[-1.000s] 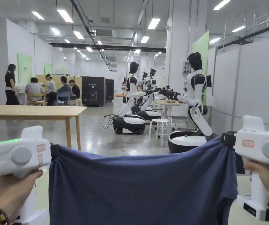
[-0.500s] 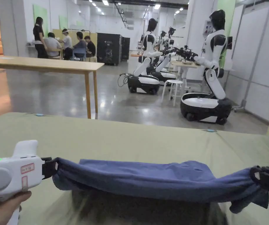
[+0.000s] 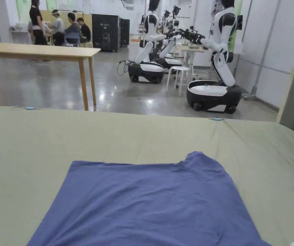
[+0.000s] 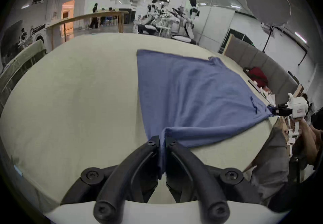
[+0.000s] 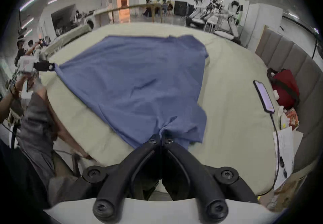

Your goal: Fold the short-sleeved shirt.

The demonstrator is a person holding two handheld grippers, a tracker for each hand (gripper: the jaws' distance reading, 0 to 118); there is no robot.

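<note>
Claws (image 4: 162, 140) lower now, shirt (image 3: 149, 205) flat on bed (image 3: 30, 144)

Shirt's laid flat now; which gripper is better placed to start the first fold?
Probably either: the left gripper and right gripper each clamp a near corner of the blue shirt, symmetrically. Slight edge left, away from the phone.
</note>
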